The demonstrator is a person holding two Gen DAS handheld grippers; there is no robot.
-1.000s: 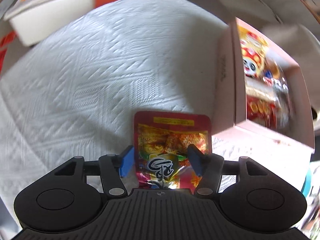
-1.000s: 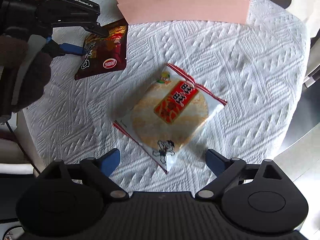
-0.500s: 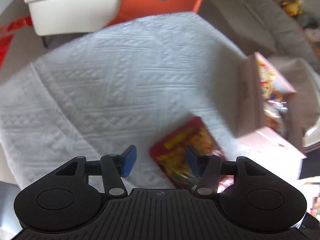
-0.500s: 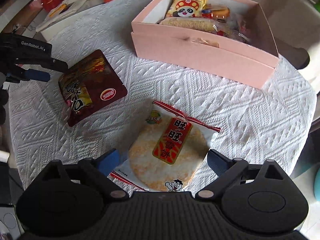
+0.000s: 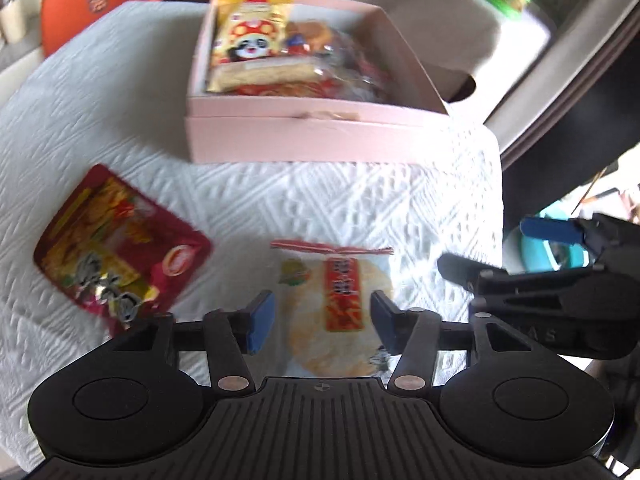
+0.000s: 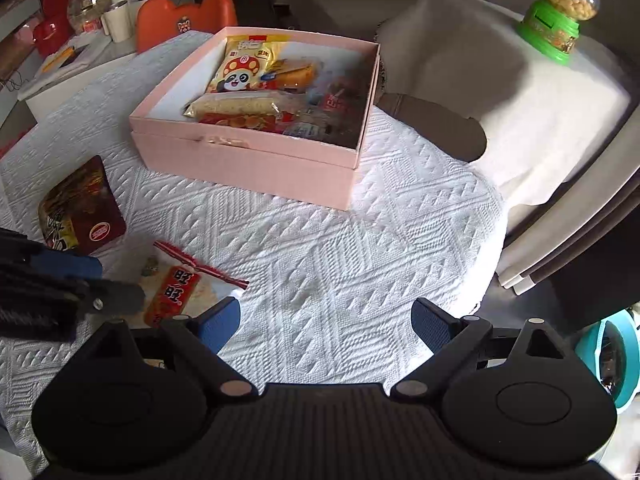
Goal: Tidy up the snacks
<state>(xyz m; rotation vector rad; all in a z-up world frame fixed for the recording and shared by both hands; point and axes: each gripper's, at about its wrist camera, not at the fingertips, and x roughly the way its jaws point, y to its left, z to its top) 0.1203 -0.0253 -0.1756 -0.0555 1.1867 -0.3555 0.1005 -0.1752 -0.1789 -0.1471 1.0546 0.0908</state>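
On the far left of the worktop (image 6: 320,272), which is covered by a white textured cloth, a dark red snack pouch (image 5: 120,248) lies flat, apart from everything else. Just right of it, a clear rice cracker packet (image 5: 336,304) with a red label rests on the cloth, its top seam pointing toward the pink box. The left hand-held gripper (image 5: 322,322) hangs over this packet with its blue pads (image 5: 260,320) spread on either side of it, released and holding nothing; whether the pads touch the wrapper cannot be told. Behind, near the middle, the open pink box (image 6: 248,160) holds several snacks, among them a yellow bag with a panda face (image 6: 244,68) and a pale noodle-like pack. To the right, the right hand-held gripper (image 6: 326,326) hovers above bare cloth, fingers wide apart and empty. Farther right, off the worktop, a green candy dispenser (image 6: 560,16) stands on a cream-draped surface.
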